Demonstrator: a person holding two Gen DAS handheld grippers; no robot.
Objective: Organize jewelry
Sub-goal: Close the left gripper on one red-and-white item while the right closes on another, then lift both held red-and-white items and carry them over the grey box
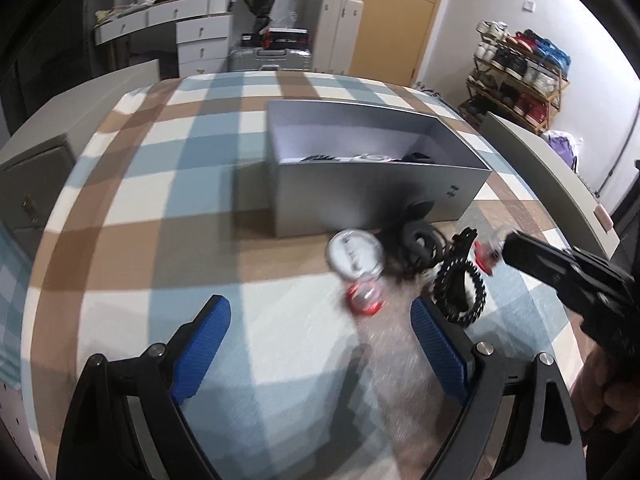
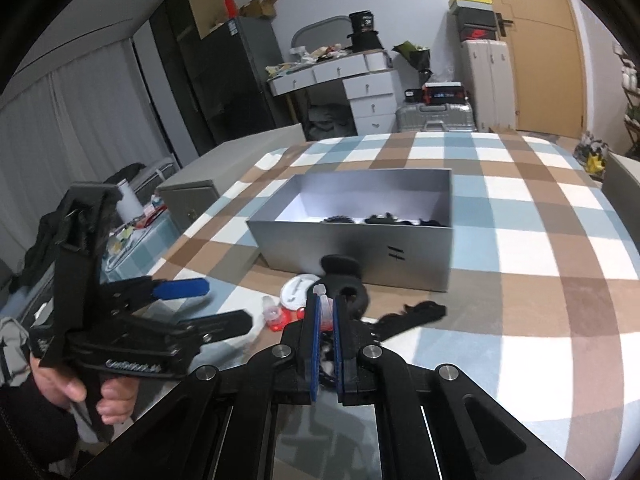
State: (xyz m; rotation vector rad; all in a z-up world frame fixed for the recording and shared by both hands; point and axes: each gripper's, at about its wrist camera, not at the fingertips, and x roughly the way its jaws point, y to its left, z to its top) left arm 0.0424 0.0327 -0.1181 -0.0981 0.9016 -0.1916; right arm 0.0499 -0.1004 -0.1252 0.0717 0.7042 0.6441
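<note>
Right gripper (image 2: 325, 312) pinching small clear-and-red clip (image 2: 323, 300) just before open grey rectangular box (image 2: 352, 240); lift clear of front wall, release inside. Left gripper (image 1: 320, 344) wide, empty.

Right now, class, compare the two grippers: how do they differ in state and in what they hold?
The left gripper has its jaws spread wide and holds nothing; the right gripper is nearly closed on a small clear item. The left hangs above the checked cloth; the right sits over the jewelry pile. Both have blue pads.
</note>
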